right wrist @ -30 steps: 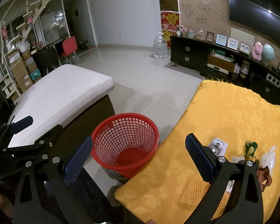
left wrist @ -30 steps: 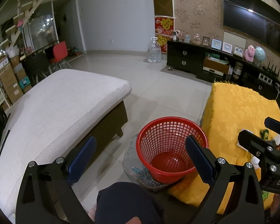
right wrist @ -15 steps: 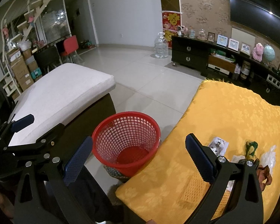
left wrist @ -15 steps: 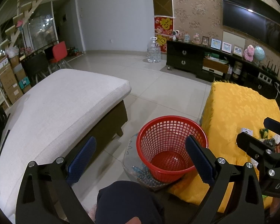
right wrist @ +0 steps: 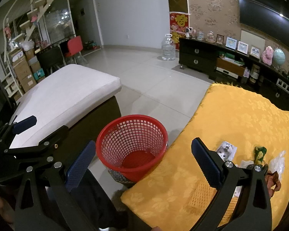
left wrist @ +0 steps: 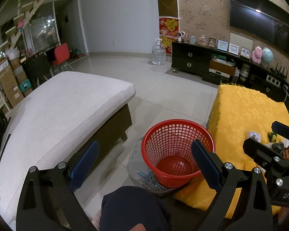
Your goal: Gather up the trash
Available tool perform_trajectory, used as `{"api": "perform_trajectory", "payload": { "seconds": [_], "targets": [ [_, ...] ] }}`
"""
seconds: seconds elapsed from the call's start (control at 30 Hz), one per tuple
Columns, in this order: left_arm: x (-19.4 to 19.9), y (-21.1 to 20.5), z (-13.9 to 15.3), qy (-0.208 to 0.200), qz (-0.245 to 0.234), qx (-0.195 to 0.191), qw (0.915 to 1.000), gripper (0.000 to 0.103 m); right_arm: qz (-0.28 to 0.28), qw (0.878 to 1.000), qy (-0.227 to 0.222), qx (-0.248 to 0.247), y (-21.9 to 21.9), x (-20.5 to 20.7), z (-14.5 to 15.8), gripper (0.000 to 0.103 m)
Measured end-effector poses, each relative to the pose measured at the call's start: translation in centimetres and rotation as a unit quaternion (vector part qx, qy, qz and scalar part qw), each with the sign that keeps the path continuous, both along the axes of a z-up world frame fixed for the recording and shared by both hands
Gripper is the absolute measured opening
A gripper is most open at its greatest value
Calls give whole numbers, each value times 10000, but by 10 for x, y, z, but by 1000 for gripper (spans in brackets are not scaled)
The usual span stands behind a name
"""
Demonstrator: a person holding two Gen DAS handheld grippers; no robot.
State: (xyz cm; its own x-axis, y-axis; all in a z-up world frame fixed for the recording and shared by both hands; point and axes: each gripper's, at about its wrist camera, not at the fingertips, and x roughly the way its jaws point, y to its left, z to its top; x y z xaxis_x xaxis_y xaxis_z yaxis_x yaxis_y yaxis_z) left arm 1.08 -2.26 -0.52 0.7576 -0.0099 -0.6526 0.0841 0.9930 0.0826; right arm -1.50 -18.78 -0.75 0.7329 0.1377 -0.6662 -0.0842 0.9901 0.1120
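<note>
Left gripper (left wrist: 145, 165): jaws spread, empty, hovering above red basket (left wrist: 178, 152) on floor beside yellow-covered table (right wrist: 240, 119). Right gripper (right wrist: 143, 165): jaws spread, empty, over table's near edge. Trash on cloth at right: cat-print wrapper (right wrist: 226, 151), green scrap (right wrist: 260, 153), clear plastic (right wrist: 278, 162), brown scrap (right wrist: 272, 181). Basket looks empty. Suggested approach: swing right gripper toward nearest wrapper, descend low, close on edge without snagging cloth.
</note>
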Motion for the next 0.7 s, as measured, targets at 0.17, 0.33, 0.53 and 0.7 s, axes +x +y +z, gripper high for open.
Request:
{"api": "perform_trajectory", "payload": {
  "seconds": [0.17, 0.33, 0.53, 0.7],
  "targets": [
    [0, 0, -1, 2, 0, 1, 10000, 93, 3, 10000, 1, 0, 0, 0, 0, 97],
    [-3, -5, -5, 24, -40, 24, 10000, 93, 4, 10000, 9, 23, 1, -1, -1, 97],
    [-2, -13, -12, 101, -206, 71, 9997, 93, -91, 9999, 71, 49, -3, -3, -9, 97],
    [3, -24, -21, 206, -368, 125, 9990, 93, -398, 9991, 103, 28, -28, -11, -18, 97]
  ]
}}
